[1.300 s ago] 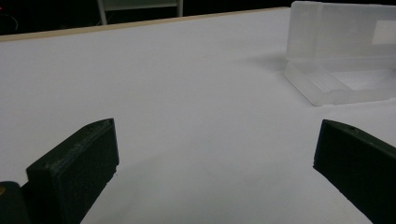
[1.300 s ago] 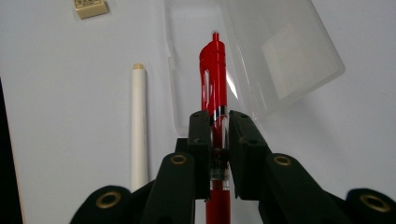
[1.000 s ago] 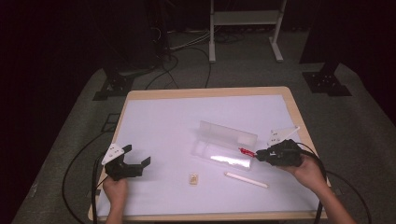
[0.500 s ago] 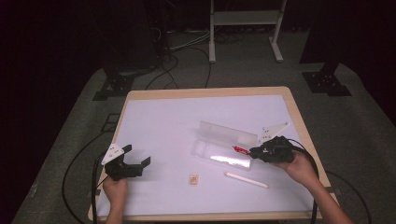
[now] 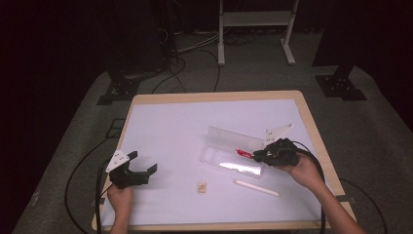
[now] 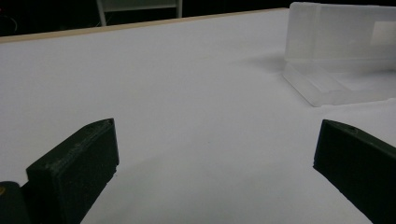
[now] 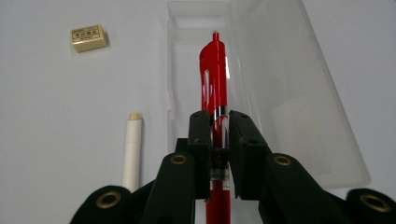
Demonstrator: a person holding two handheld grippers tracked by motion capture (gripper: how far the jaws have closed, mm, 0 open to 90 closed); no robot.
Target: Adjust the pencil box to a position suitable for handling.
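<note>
High view: right gripper (image 5: 257,156) near the table's (image 5: 214,97) right edge, jaws clamped on a red pen (image 5: 243,153). Pen lying roughly level, its long axis running leftward out of the jaws, its free end over the near-right end of the clear case (image 5: 233,157). Case open, lid standing along its far side, long axis close to parallel with the pen but slightly skewed. Right hand (image 5: 303,170) behind the gripper, forearm entering from the bottom right corner, wrist about level. Left gripper (image 5: 144,171) parked near the front left corner, jaws wide apart, nothing between them, well apart from the case. White stick (image 5: 256,188) and small eraser (image 5: 202,187) lying on the table between the case and the front edge.

Left gripper view: both black jaws spread wide over bare white table; case (image 6: 341,60) far off at upper right.

Right gripper view: jaws pinched on the pen's (image 7: 214,79) barrel, pen pointing straight ahead along the tray of the case (image 7: 280,93), apparently above it rather than resting in it. Stick (image 7: 132,149) to the left, eraser (image 7: 88,38) farther left and ahead. Judged next: lowering the pen lengthwise into the tray, right hand plainly the nearer one.
</note>
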